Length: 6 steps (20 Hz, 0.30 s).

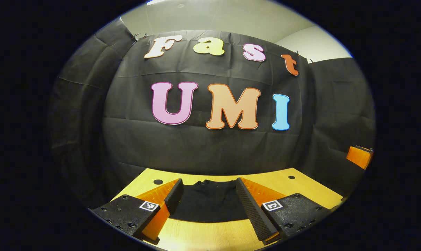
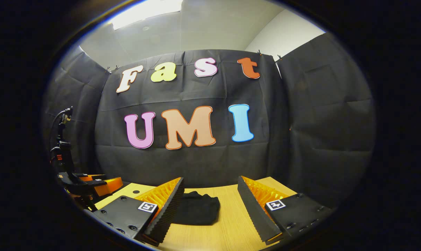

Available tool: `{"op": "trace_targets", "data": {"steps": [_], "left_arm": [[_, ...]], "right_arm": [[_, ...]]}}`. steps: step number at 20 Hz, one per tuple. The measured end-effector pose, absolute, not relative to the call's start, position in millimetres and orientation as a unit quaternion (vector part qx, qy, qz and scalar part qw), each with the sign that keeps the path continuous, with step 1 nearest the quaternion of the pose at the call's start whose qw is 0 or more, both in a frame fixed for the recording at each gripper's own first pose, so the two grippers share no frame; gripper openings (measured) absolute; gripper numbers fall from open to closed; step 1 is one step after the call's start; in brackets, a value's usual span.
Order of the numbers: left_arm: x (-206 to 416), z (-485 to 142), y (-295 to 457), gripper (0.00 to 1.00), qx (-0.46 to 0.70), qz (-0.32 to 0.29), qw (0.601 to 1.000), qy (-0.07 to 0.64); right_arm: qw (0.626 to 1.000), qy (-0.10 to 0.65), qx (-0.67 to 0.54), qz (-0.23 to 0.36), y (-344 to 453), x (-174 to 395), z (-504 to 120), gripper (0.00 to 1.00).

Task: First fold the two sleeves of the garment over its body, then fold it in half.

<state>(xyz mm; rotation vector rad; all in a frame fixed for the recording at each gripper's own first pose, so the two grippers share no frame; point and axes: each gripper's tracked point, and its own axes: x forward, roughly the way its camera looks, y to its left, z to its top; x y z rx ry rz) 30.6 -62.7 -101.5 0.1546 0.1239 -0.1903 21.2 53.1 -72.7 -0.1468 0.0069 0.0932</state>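
Observation:
A black garment [image 1: 208, 204] lies in a compact dark shape on the wooden table [image 1: 203, 235]. My left gripper [image 1: 207, 204] hovers over it, open, its two fingers spread to either side of the cloth with nothing held. In the right gripper view the same garment [image 2: 196, 209] rests left of centre. My right gripper [image 2: 209, 209] is open too, and the cloth lies behind its left finger [image 2: 166, 209]. The left gripper [image 2: 92, 184] also appears far left in that view.
The table's far edge meets the black cloth wall [image 1: 210, 150]. Small dark holes [image 1: 157, 181] mark the tabletop near the back. Bare wood [image 2: 227, 223] lies between the right gripper's fingers. The other gripper's orange part [image 1: 359, 157] shows at the right edge of the left gripper view.

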Motion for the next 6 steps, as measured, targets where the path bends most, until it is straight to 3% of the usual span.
{"op": "trace_targets", "data": {"steps": [6], "left_arm": [[26.5,-103.8,-62.8,0.92,0.078,-0.093,0.99,0.066]], "right_arm": [[0.996,0.008,-0.071,0.052,54.1,18.8,-77.5,0.97]]}}
